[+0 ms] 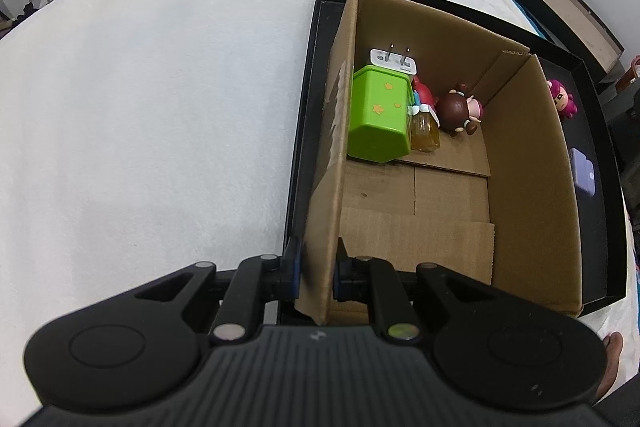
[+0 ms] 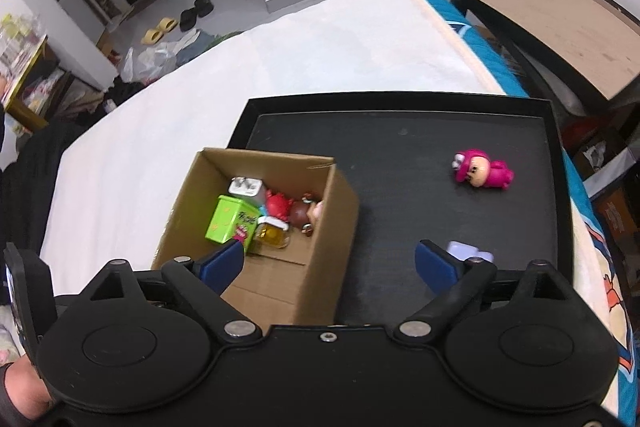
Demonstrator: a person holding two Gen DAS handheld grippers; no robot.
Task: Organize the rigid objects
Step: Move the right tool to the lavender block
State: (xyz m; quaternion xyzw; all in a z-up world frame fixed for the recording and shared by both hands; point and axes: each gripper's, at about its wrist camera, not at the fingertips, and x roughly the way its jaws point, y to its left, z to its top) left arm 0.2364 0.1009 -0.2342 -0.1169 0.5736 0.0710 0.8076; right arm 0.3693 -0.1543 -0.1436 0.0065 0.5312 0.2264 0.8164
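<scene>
Left wrist view: left gripper (image 1: pixel 316 269), fingers pinching the near left wall of the cardboard box (image 1: pixel 532 163). Ahead of the fingers, on the box floor: green tin (image 1: pixel 378 119) with orange stars, white plug (image 1: pixel 394 61) prongs up, amber bottle (image 1: pixel 425 133), brown-haired figure (image 1: pixel 460 109). No legible writing.

Right wrist view: right gripper (image 2: pixel 330 261), fingers spread wide, nothing between them. The tin's label shows, print unreadable. Only here the whole black tray (image 2: pixel 396 101) shows; on it lie a pink figure (image 2: pixel 482 173) ahead-right and a lilac item (image 2: pixel 466 251) just beyond the right finger. The tray rests on a white bed (image 2: pixel 200 95).
</scene>
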